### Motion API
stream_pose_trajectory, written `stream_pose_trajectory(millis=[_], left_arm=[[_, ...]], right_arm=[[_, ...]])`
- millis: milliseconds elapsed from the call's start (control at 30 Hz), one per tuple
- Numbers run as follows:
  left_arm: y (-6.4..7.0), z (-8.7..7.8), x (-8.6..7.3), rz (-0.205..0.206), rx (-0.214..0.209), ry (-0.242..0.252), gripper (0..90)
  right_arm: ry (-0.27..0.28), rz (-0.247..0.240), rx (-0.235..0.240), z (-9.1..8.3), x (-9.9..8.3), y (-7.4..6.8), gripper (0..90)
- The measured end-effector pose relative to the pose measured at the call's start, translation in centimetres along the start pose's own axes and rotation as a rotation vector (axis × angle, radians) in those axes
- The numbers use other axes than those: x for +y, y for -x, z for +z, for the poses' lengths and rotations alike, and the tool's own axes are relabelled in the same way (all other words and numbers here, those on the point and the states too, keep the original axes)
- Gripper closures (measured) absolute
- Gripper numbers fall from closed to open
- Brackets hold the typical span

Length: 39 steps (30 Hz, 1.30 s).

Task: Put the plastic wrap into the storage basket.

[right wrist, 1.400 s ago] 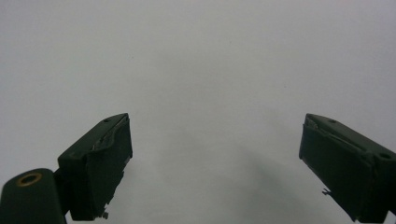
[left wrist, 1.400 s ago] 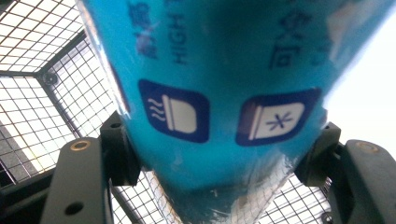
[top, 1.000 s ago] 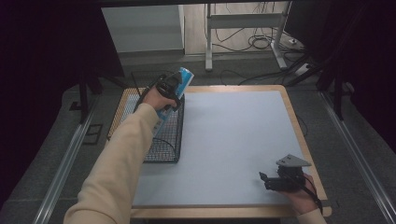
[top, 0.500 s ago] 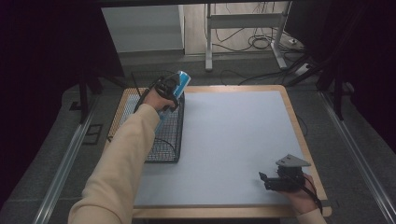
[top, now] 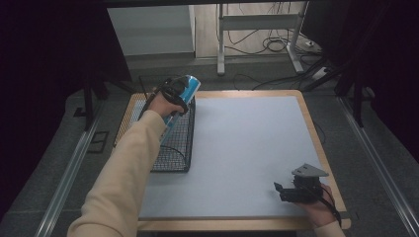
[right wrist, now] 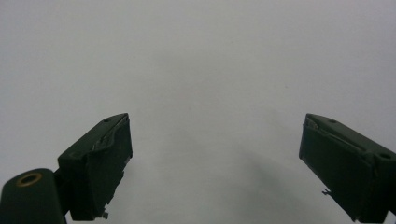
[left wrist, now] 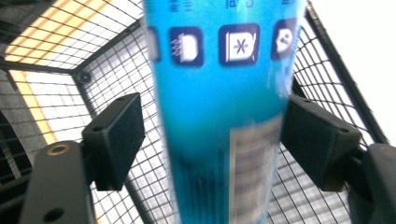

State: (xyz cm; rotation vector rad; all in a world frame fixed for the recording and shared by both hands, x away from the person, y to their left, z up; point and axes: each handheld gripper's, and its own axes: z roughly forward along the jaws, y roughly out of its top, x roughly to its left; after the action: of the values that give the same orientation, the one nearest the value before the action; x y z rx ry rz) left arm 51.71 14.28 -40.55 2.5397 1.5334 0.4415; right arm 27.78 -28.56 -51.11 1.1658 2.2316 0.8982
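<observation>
While the right claw [top: 279, 191] rests low on the grey table top [top: 247, 148] with its jaws wide apart and nothing between them, the left claw [top: 174, 91] is farther off, above the black wire basket [top: 175, 143]. A blue tube [left wrist: 224, 116] sits between its jaws. One jaw touches the tube; the other has a small gap.

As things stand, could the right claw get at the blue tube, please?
Probably not without a long reach: the right claw sits open at the table's near right corner, while the blue tube is across the bare mat, between the left claw's jaws over the wire basket.
</observation>
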Motion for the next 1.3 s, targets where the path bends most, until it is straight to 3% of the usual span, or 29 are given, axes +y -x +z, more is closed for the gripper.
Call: stream_pose_trajectory(millis=[67, 100, 233, 367, 433, 467, 500, 533, 567, 767, 933, 967, 1133, 1300], left_arm=[[0.1, -1.7, -0.9, -0.010, -0.028, 0.054, 18.5], [0.1, -1.7, -0.9, -0.010, -0.028, 0.054, 18.0], [1.3, -3.9, -2.6, 0.009, -0.091, 0.139, 16.8], [3.8, -5.8, -4.8, 0.062, -0.171, 0.221, 16.4], [4.3, -6.0, -5.2, 0.070, -0.182, 0.226, 17.3], [5.5, -6.3, -5.9, 0.085, -0.185, 0.232, 17.6], [5.5, -6.3, -5.9, 0.085, -0.185, 0.232, 17.7], [6.6, -6.6, -6.6, 0.106, -0.194, 0.256, 17.6], [6.6, -6.6, -6.6, 0.106, -0.194, 0.256, 17.7], [10.5, -7.2, -8.9, 0.193, -0.263, 0.316, 18.1], [13.8, -6.8, -11.6, 0.243, -0.343, 0.378, 19.6], [13.8, -6.8, -11.6, 0.243, -0.343, 0.378, 19.9], [16.6, -5.8, -13.6, 0.311, -0.376, 0.383, 19.8], [17.9, -4.8, -14.6, 0.325, -0.408, 0.381, 19.8]], right_arm=[[0.000, -0.001, -0.001, 0.0, 0.0, 0.0, 9.8], [0.000, -0.001, -0.001, 0.0, 0.0, 0.0, 9.8], [0.002, -0.003, 0.000, 0.0, 0.1, -0.1, 9.7], [0.005, -0.003, -0.005, -0.1, 0.1, -0.2, 9.8], [0.006, -0.001, -0.008, -0.2, 0.1, -0.2, 9.8], [0.005, -0.002, -0.009, -0.2, 0.1, -0.2, 9.8], [0.005, -0.002, -0.010, -0.2, 0.1, -0.2, 9.8], [0.006, -0.001, -0.011, -0.2, 0.1, -0.2, 9.8], [0.006, -0.001, -0.011, -0.2, 0.1, -0.2, 9.8], [0.007, -0.002, -0.008, -0.2, 0.1, -0.3, 9.8], [0.008, -0.002, -0.005, -0.2, 0.1, -0.3, 9.8], [0.008, -0.002, -0.005, -0.2, 0.1, -0.3, 9.8], [0.007, -0.005, -0.008, -0.2, 0.2, -0.4, 9.8], [0.004, -0.006, -0.009, -0.1, 0.1, -0.4, 9.8]])
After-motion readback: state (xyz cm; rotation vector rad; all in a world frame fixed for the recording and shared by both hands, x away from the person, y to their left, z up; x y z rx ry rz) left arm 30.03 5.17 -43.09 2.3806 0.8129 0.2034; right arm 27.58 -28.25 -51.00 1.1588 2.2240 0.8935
